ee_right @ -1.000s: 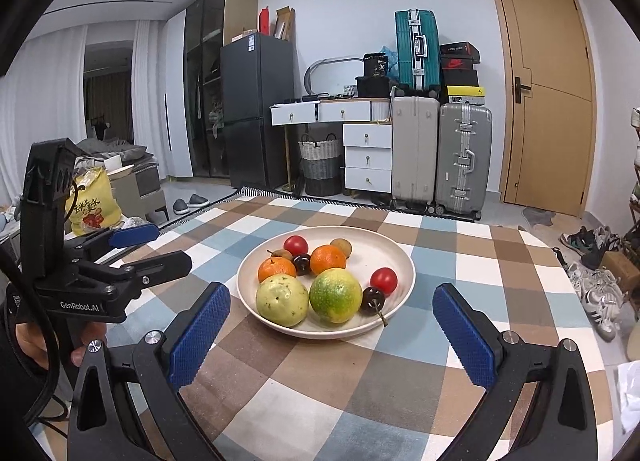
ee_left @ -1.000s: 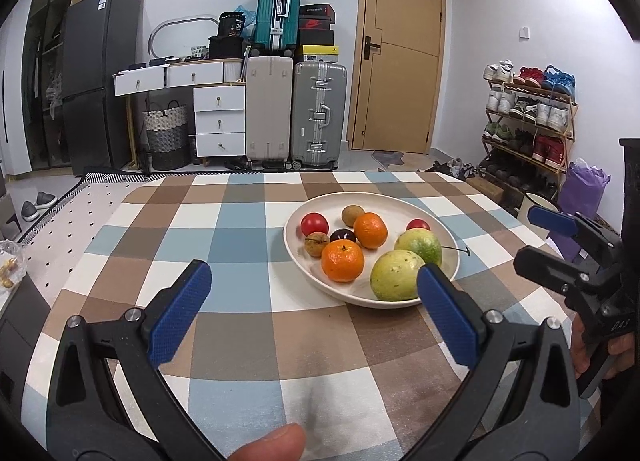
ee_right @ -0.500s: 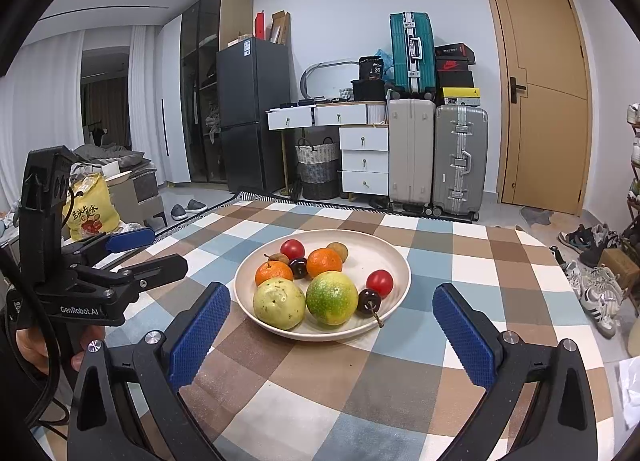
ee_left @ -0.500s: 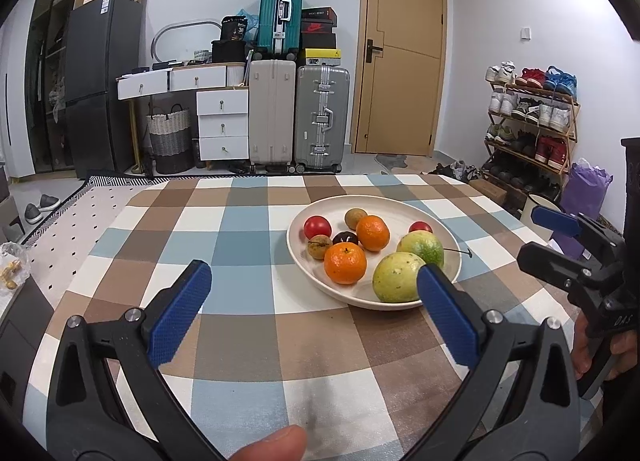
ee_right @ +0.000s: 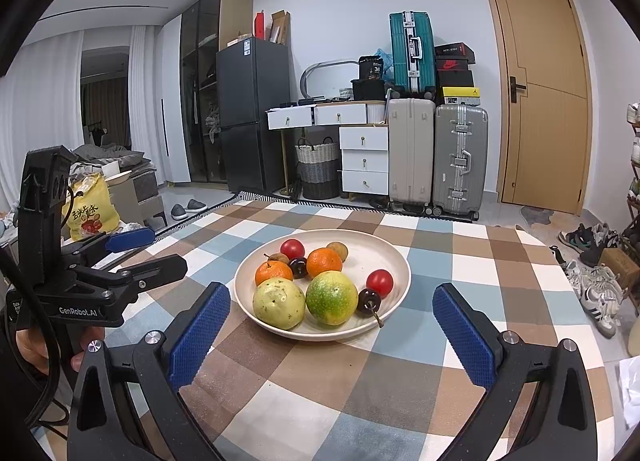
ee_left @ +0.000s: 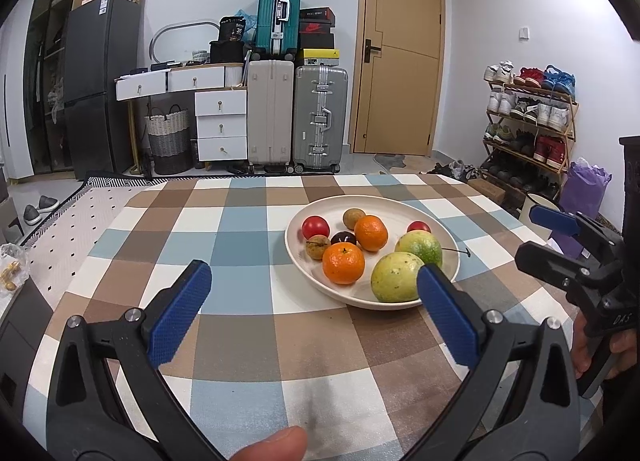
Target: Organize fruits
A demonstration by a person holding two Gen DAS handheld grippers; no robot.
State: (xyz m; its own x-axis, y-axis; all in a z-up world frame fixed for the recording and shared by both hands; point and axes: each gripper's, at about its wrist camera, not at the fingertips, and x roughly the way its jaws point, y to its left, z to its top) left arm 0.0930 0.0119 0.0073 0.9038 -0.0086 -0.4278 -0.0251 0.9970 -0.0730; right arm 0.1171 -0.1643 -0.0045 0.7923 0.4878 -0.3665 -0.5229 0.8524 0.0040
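Your left gripper (ee_left: 312, 293) and right gripper (ee_right: 332, 321) both gape wide, holding nothing, short of the plate (ee_right: 396, 257) at your 12 o'clock, where every visible fruit sits: fits fruits gathered there, or awaiting sorting off it.

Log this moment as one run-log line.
left gripper: open, empty | right gripper: open, empty | plate: all fruit inside | checked tablecloth
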